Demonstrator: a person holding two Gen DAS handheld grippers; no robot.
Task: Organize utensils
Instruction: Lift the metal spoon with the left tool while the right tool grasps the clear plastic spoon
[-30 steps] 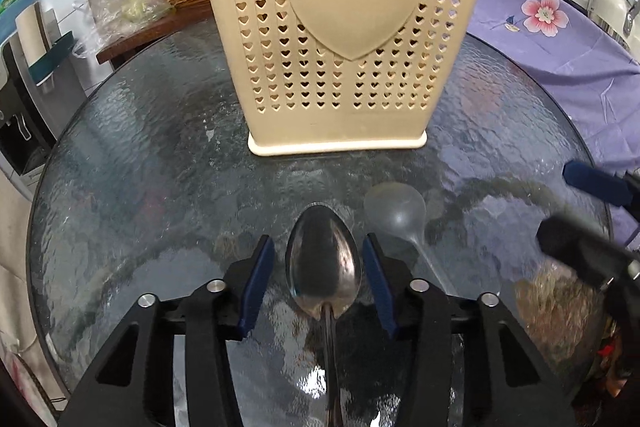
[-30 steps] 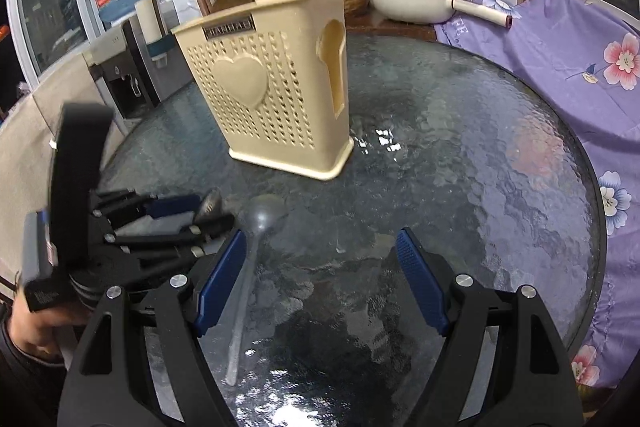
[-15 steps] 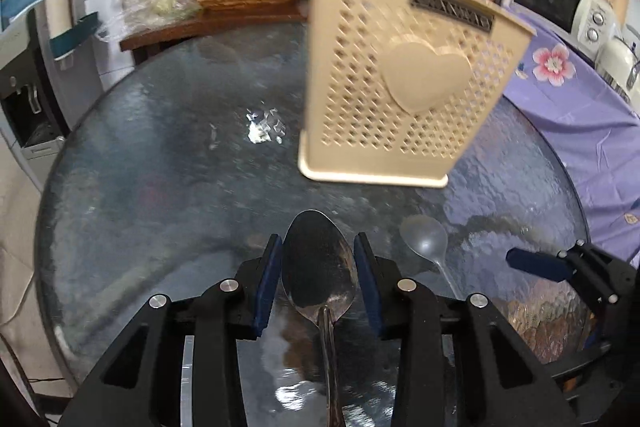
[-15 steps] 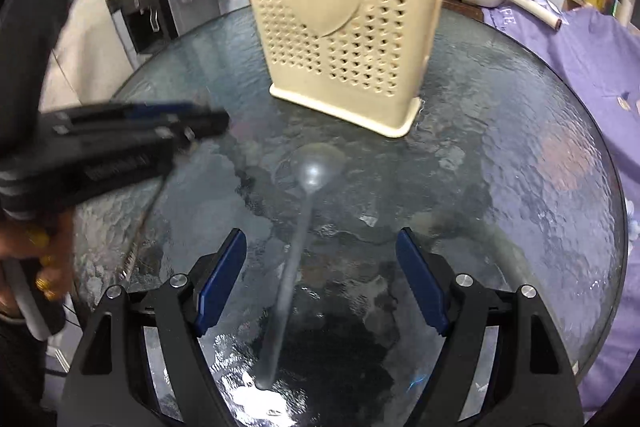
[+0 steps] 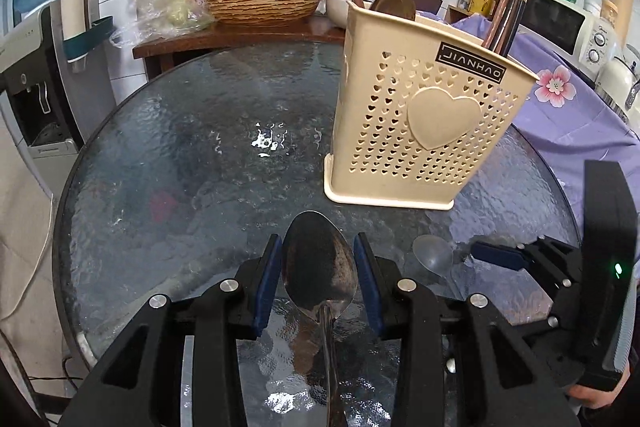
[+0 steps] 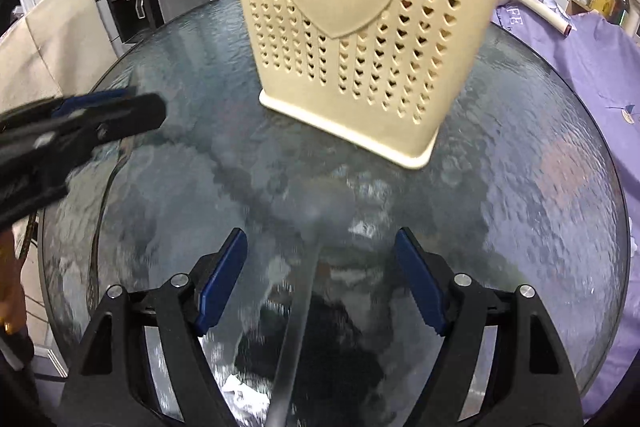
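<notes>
Gripping the metal spoon (image 5: 319, 263), left claw (image 5: 319, 269) should tip it bowl-up into the holder (image 5: 424, 131); right claw (image 6: 320, 287) gapes wide over the clear spoon (image 6: 316, 223).

A: Where does the left wrist view sit?

B: Low over the round glass counter (image 5: 168, 155), looking forward between its own fingers toward the cream utensil holder (image 5: 420, 131), which stands a little way off to the right, kitchen wall behind.

A: And the right wrist view?

B: Also low, but close to the same utensil holder (image 6: 360, 27), facing its heart side. Both share the holder, the counter (image 6: 540, 167) and the clear spoon (image 5: 433, 258) (image 6: 316, 223); each glimpses the other hand-held gripper (image 5: 496, 255) (image 6: 100, 115).
</notes>
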